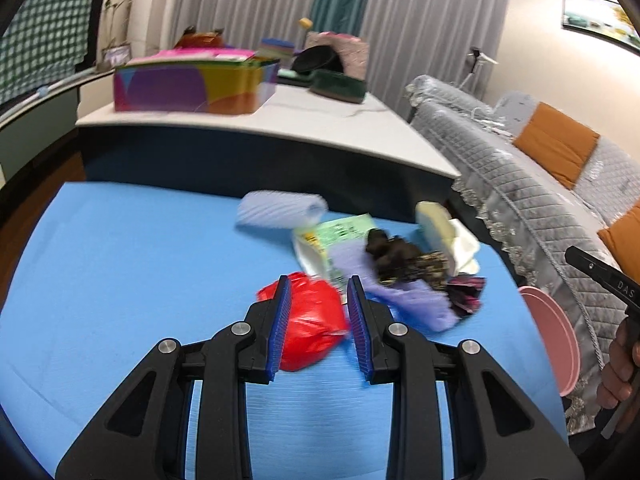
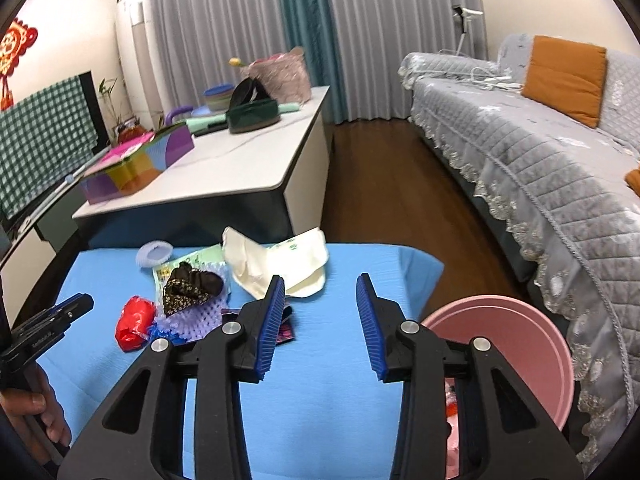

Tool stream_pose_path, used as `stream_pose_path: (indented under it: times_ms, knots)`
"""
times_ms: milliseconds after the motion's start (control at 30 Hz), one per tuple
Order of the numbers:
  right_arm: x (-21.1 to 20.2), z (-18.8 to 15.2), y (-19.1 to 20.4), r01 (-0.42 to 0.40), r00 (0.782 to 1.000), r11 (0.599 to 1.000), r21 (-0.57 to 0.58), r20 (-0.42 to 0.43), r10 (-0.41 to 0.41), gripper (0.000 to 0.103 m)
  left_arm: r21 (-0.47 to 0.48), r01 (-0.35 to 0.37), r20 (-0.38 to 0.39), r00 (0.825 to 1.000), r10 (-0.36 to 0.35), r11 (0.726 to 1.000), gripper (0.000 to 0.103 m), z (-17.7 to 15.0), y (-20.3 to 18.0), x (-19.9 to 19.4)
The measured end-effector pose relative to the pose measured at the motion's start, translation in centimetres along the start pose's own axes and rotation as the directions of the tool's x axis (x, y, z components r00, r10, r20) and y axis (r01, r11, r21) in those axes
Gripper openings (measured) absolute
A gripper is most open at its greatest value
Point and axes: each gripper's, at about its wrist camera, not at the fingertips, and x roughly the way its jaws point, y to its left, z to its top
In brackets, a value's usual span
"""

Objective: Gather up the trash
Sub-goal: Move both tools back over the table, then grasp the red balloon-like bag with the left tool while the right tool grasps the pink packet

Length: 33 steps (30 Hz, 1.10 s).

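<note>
The trash lies in a loose heap toward the far right corner of the blue table (image 2: 340,400), with the pink bin (image 2: 516,344) standing just off the table's right edge, beside the grey sofa (image 2: 540,168).

In the left wrist view the left hand-held gripper (image 1: 318,320) hangs over the near side of the heap with its jaws partly apart. A crumpled red bag (image 1: 312,328) shows in the gap between the blue pads, but the picture is blurred and I cannot tell whether the pads press on it or merely stand above it (in the right wrist view the red bag seems to lie on the table).

Beyond the red bag sit a lilac foam net (image 1: 416,304), a dark patterned wrapper (image 1: 404,260), a green printed packet (image 1: 344,232), a pale ribbed foam sleeve (image 1: 280,208) nearer the far edge, and cream-coloured paper (image 1: 460,244) at the right end of the heap.

The right hand-held gripper (image 2: 320,312) is over the right half of the table with its jaws moderately apart and nothing between them; only bare blue surface shows in the gap. Its left finger overlaps the near edge of the heap in the picture.

Behind the blue table stands a white table (image 2: 240,176) carrying a colourful box (image 2: 136,164)
</note>
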Motion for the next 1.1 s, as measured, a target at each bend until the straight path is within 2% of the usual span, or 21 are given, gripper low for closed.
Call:
stream_pose_path:
  times_ms: [133,233,300,400,500,667,833,933,1000,1100]
  knots:
    - [2.4,-0.2,0.9,-0.018,0.999,1.000,-0.003,-0.039,0.018,0.038,-0.023,-0.021,-0.031,0.999,0.020,1.000,0.030,-0.6,0.8,1.4]
    - [3.9,-0.3,1.0,-0.033,0.997,0.999,0.009,-0.063,0.034,0.038,-0.025,-0.030,-0.055,0.998,0.029,0.999,0.043,-1.0,0.9,2.5]
    - [5.0,-0.5,1.1,-0.046,0.995,0.999,0.017,-0.085,0.048,0.039,-0.027,-0.035,-0.068,0.997,0.033,0.999,0.057,-1.2,0.8,3.1]
    - [6.9,-1.0,1.4,-0.061,0.989,0.998,0.025,-0.130,0.064,0.041,-0.011,-0.046,-0.092,0.995,0.045,0.999,0.065,-1.5,0.6,4.2]
    - [8.7,-1.2,1.4,-0.073,0.983,0.996,0.051,-0.167,0.080,0.045,-0.013,-0.054,-0.127,0.991,0.052,0.998,0.066,-1.8,0.6,5.1]
    - [10.8,-1.6,1.5,-0.085,0.971,0.993,0.086,-0.214,0.102,0.045,-0.041,-0.050,-0.177,0.983,0.042,0.998,0.070,-2.0,0.9,6.4]
    - [11.8,-2.1,1.9,-0.095,0.961,0.992,0.083,-0.252,0.113,0.045,-0.026,-0.056,-0.201,0.978,0.049,0.998,0.071,-2.4,0.6,7.3]
    - [11.8,-2.1,2.2,-0.104,0.959,0.992,0.070,-0.256,0.118,0.036,-0.013,-0.064,-0.206,0.977,0.060,0.998,0.071,-2.3,0.4,7.4]
    - [11.8,-2.1,2.2,-0.111,0.958,0.992,0.064,-0.259,0.124,0.026,-0.013,-0.068,-0.206,0.977,0.064,0.998,0.069,-2.3,0.5,7.4]
    - [11.2,-1.9,2.6,-0.122,0.960,0.992,0.044,-0.248,0.129,0.020,-0.010,-0.076,-0.205,0.976,0.072,0.997,0.066,-2.2,0.6,7.3]
